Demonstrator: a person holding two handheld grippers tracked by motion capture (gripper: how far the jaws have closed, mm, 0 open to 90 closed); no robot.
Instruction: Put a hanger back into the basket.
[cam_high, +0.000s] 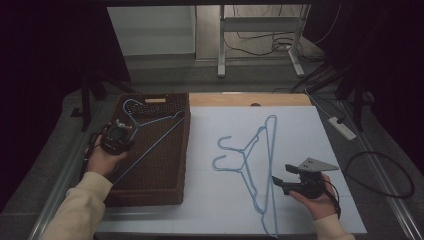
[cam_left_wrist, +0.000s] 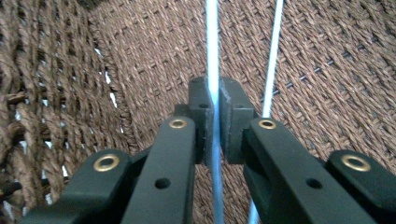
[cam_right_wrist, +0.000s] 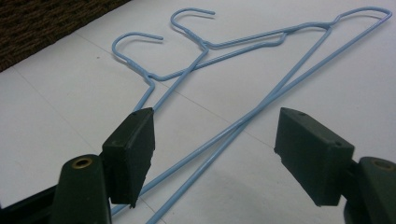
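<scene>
Blue wire hanger (cam_left_wrist: 212, 46) between left hand-held gripper (cam_left_wrist: 213, 100) pads, seemingly pinched, over woven basket (cam_left_wrist: 327, 70)

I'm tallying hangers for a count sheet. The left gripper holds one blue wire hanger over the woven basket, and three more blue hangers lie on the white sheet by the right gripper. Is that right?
Not quite: two blue hangers lie on the white sheet, not three, as the high view and the right gripper view show. The rest stands: the left gripper is shut on one blue wire hanger over the woven basket, and the right gripper waits open beside the pair.
</scene>
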